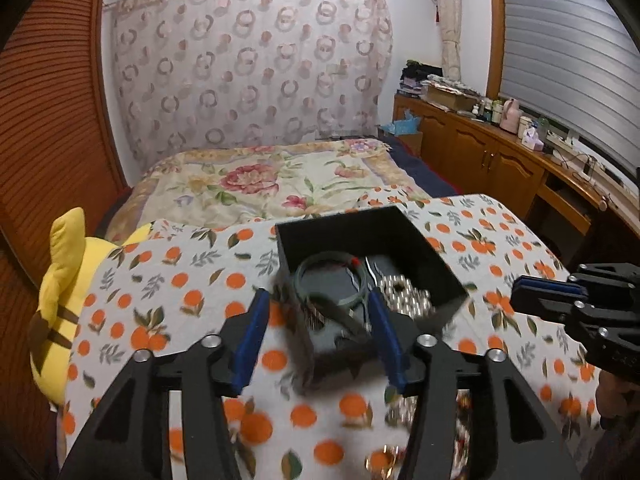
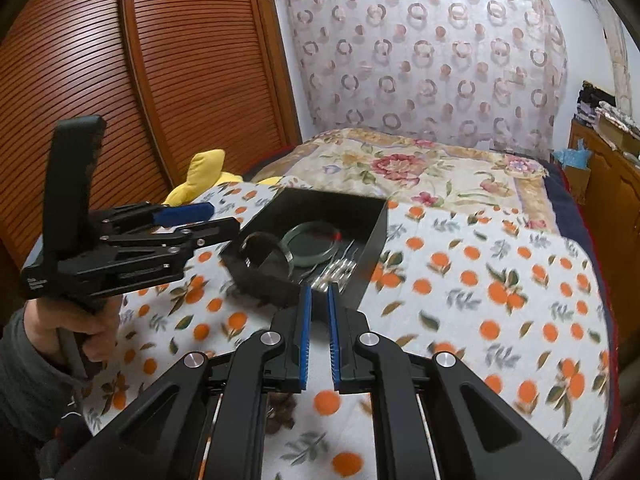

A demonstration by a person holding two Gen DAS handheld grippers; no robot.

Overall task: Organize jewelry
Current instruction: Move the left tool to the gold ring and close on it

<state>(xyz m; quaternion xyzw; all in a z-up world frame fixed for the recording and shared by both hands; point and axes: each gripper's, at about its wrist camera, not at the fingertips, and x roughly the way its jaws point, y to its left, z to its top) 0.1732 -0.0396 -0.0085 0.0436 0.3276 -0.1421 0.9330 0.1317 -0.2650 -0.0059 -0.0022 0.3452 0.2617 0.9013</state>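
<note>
From the left wrist view, the left gripper point(image 1: 318, 330) is seen with its jaws spread apart, nothing pinched between the blue pads. Ahead of it a black box point(image 1: 400, 236) is set on a surface draped with an orange-patterned cloth point(image 1: 192, 280). A grey-green bangle point(image 1: 332, 280) is seen at the box's near edge, blurred, so it cannot be told whether it rests on the rim or inside. Silver beaded jewelry point(image 1: 404, 292) is seen on the box floor to the right of the bangle. A dark blurred shape lies between the jaws below the bangle; what it is cannot be told. At the right edge the right gripper point(image 1: 548, 294) is seen from the side. A yellow plush toy point(image 1: 60, 292) is seen at the left edge of the cloth.

From the right wrist view, the right gripper point(image 2: 318, 332) is shown with its jaws nearly pressed together, a narrow gap left and nothing held. The black box point(image 2: 372, 248) lies just beyond its tips, with the bangle point(image 2: 310, 244) and silver pieces point(image 2: 336, 270) inside. A dark band point(image 2: 264, 248) is seen at the box's near left rim. To the left, the left gripper point(image 2: 216, 220) is held by a hand point(image 2: 76, 328) in a grey sleeve, just beside the box's left corner.
</note>
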